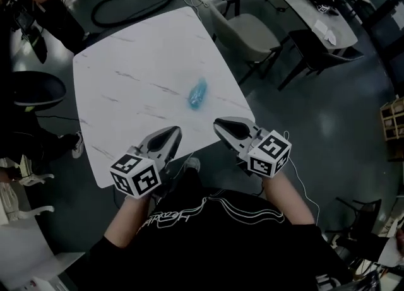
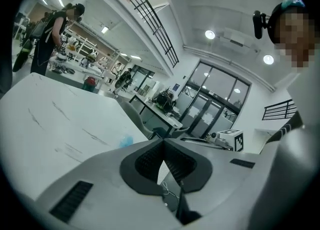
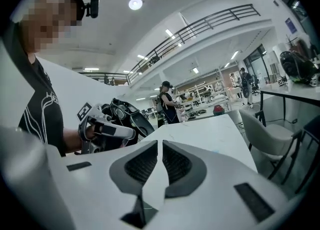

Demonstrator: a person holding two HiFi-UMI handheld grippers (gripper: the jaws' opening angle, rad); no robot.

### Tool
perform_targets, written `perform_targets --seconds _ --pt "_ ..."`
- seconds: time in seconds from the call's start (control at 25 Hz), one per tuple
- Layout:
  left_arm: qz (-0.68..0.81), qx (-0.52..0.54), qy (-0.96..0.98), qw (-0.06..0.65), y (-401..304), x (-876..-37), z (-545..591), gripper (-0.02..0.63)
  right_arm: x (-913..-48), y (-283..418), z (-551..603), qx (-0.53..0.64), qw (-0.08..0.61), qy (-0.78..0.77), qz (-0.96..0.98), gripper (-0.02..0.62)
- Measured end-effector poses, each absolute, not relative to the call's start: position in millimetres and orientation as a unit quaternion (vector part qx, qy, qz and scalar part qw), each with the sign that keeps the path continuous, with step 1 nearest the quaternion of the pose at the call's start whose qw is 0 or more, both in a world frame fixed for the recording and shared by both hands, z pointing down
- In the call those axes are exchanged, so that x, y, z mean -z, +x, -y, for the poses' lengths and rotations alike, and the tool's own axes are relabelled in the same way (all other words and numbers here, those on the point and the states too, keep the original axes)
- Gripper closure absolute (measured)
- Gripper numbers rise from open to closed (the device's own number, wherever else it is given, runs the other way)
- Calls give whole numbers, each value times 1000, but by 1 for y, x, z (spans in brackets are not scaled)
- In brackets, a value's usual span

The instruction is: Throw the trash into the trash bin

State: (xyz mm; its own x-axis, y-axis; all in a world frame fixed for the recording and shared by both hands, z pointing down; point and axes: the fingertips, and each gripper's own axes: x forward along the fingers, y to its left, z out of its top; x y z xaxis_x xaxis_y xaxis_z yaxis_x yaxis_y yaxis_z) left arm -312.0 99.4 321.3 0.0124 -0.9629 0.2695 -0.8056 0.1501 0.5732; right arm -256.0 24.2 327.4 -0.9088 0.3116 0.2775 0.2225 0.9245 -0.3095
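The blue trash (image 1: 198, 94) is seen on the table (image 1: 126, 81) near its right edge, its long side pointed at the far edge. The left gripper (image 1: 172, 132) and right gripper (image 1: 222, 123) are closed on nothing. The right one is judged nearer.

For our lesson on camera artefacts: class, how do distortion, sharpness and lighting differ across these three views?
Head view: the blue trash on the white table looks soft and smeared, the floor dim. Left gripper view: strong fisheye bending, dark rounded corners, a ceiling light glaring. Right gripper view: same curvature, the railing bowed, the right tongs close and fairly sharp.
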Motion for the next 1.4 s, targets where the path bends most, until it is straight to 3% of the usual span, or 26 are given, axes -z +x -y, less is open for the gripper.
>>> perform_targets --seconds 0.24,0.4,0.56,0.64,1.4 --pt "684 130 630 343 -368 -353 -82 601 -366 -311 5 -130 198 -104 966 553" --pt "677 130 633 352 -393 -361 -70 601 -391 -335 15 -115 237 -88 961 462" --pt "674 130 633 356 -413 -365 -61 601 -417 -355 24 -100 277 -75 953 325" --pt "675 128 630 362 -420 -371 -60 601 -430 -363 24 -85 296 -74 949 307" --pt "660 123 625 398 -428 -400 -47 601 -521 -375 33 11 445 -48 894 324"
